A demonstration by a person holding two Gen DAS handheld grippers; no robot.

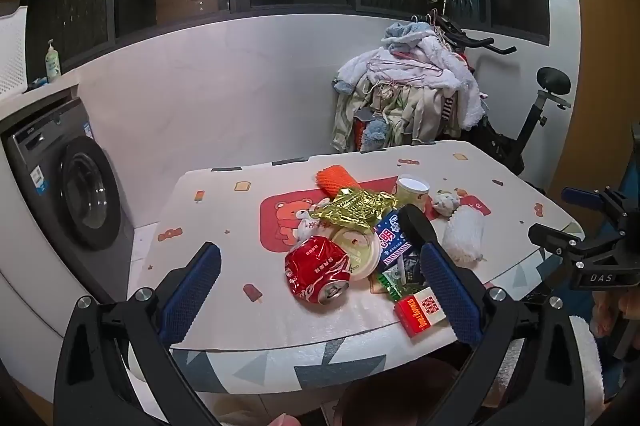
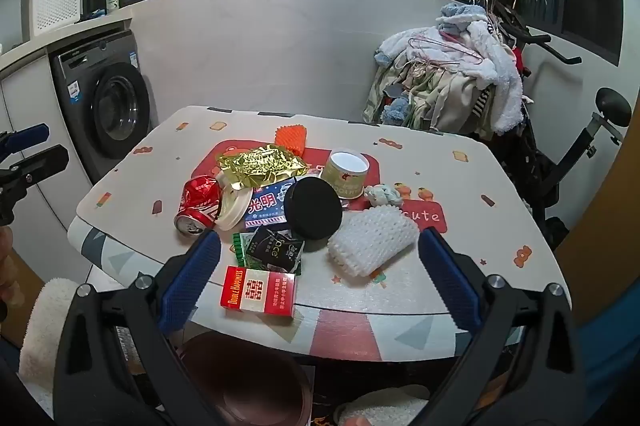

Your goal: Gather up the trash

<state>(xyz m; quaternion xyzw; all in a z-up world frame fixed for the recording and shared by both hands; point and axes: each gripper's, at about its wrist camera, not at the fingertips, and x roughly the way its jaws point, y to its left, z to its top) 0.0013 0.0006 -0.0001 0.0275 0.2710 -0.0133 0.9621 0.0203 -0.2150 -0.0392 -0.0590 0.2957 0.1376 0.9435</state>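
A pile of trash lies on the table (image 1: 224, 226): a crushed red can (image 1: 316, 272) (image 2: 199, 204), a gold foil bag (image 1: 354, 210) (image 2: 260, 166), a red cigarette pack (image 1: 420, 310) (image 2: 258, 292), a black lid (image 2: 315, 208), a blue carton (image 2: 266, 208), a paper cup (image 2: 346, 174), white foam netting (image 2: 370, 244) and orange netting (image 1: 336, 180). My left gripper (image 1: 320, 290) is open and empty at the table's near edge, before the can. My right gripper (image 2: 320, 276) is open and empty, above the cigarette pack.
A washing machine (image 1: 80, 186) stands left of the table. A heap of clothes (image 1: 404, 94) and an exercise bike (image 1: 540, 114) stand behind it. A brown bin (image 2: 248, 382) sits under the table's near edge. The right gripper also shows at the left wrist view's right edge (image 1: 576, 238).
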